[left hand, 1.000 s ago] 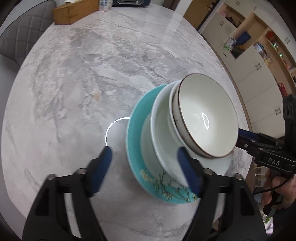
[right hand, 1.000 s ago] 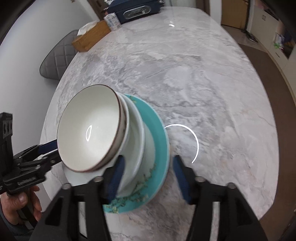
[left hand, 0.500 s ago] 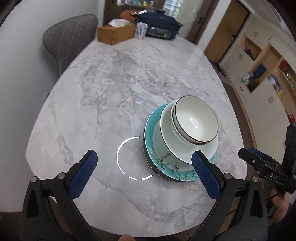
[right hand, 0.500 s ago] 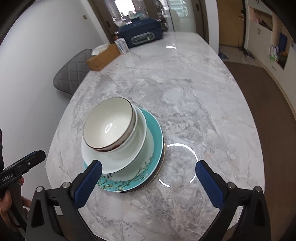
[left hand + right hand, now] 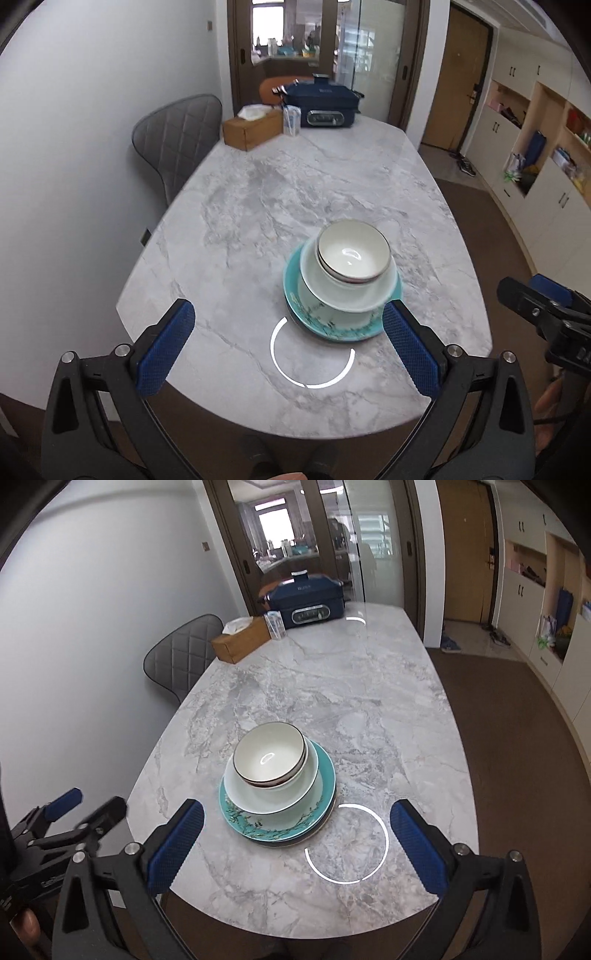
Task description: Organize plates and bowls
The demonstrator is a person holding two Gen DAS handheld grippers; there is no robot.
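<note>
A stack stands near the marble table's point(image 5: 280, 199) near end. A white bowl with a dark rim point(image 5: 352, 253) point(image 5: 269, 757) sits in a pale plate point(image 5: 347, 295) point(image 5: 273, 794), on a teal flowered plate point(image 5: 314, 321) point(image 5: 280, 825), with a dark plate edge point(image 5: 321, 830) under it. My left gripper point(image 5: 291, 347) is open and empty, held back above the table's near edge. My right gripper point(image 5: 295, 845) is open and empty, also held back from the stack.
At the table's far end stand a wooden tissue box point(image 5: 253, 127) point(image 5: 242, 638), a clear cup point(image 5: 291, 120) and a dark blue cooker point(image 5: 323, 105) point(image 5: 308, 600). A grey quilted chair point(image 5: 177, 147) point(image 5: 177, 657) stands left. Cabinets point(image 5: 532, 147) line the right wall.
Both grippers have opened wide and drawn back and up from the stack, which now stands free on the table. The view has widened from close-up to the whole table.
</note>
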